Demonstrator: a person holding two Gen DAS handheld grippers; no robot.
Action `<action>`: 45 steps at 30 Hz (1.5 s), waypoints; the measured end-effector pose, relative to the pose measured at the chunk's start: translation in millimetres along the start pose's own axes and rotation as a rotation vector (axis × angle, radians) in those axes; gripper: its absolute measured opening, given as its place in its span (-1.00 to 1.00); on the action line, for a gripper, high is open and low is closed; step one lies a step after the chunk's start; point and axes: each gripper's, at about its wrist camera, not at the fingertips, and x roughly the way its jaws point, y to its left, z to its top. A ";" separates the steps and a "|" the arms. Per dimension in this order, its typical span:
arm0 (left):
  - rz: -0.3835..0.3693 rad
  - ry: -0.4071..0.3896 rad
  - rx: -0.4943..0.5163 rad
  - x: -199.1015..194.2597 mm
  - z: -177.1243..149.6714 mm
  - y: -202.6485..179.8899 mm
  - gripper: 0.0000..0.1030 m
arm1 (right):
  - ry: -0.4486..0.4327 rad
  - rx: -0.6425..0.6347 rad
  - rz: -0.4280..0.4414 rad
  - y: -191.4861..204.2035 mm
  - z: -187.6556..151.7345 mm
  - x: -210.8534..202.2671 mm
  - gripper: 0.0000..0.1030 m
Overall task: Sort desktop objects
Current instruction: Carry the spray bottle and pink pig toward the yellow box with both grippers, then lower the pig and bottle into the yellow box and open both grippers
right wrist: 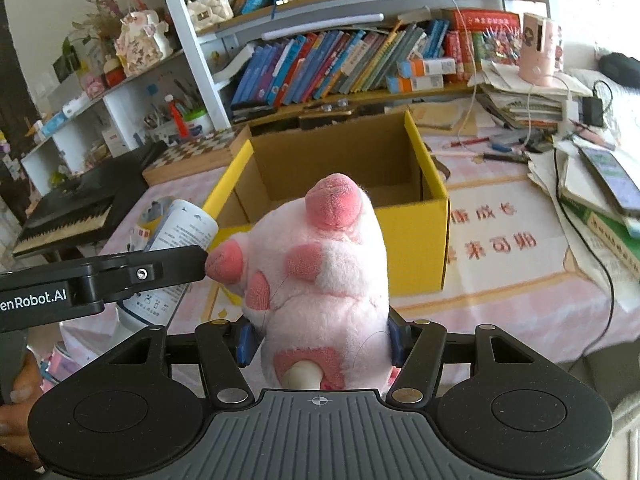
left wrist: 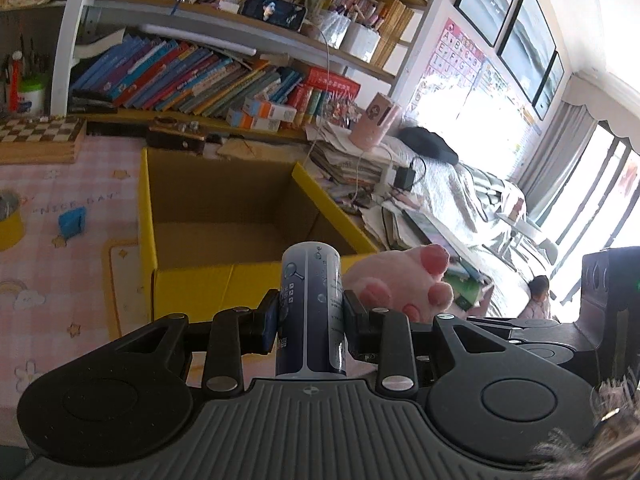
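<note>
My left gripper (left wrist: 311, 316) is shut on a dark blue-and-white can (left wrist: 311, 300), held upright just in front of the near wall of an open yellow cardboard box (left wrist: 192, 288). My right gripper (right wrist: 320, 340) is shut on a pink plush paw toy (right wrist: 320, 264), held above the table in front of the same box (right wrist: 416, 248). The paw also shows in the left wrist view (left wrist: 400, 280), right of the can. The left gripper and its can (right wrist: 180, 236) appear at the left of the right wrist view. The box interior looks bare.
A pink patterned cloth (right wrist: 500, 264) covers the table. A chessboard (left wrist: 36, 136), a yellow tin (left wrist: 8, 220) and a small blue item (left wrist: 72, 220) lie left of the box. Stacked papers, cables and a pink cup (right wrist: 538, 52) crowd the right. Bookshelves (right wrist: 340, 60) stand behind.
</note>
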 end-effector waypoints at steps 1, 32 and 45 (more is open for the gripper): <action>0.003 -0.009 -0.002 1.1 3.2 -1.0 -0.42 | -0.006 -0.005 0.009 -1.7 4.1 0.7 0.16; 0.296 0.132 0.099 186.8 109.0 54.9 -0.42 | 0.267 -0.487 0.026 -13.3 130.5 203.8 0.16; 0.346 0.192 0.154 206.7 108.0 62.4 -0.07 | 0.352 -0.588 0.027 -7.9 131.8 232.2 0.29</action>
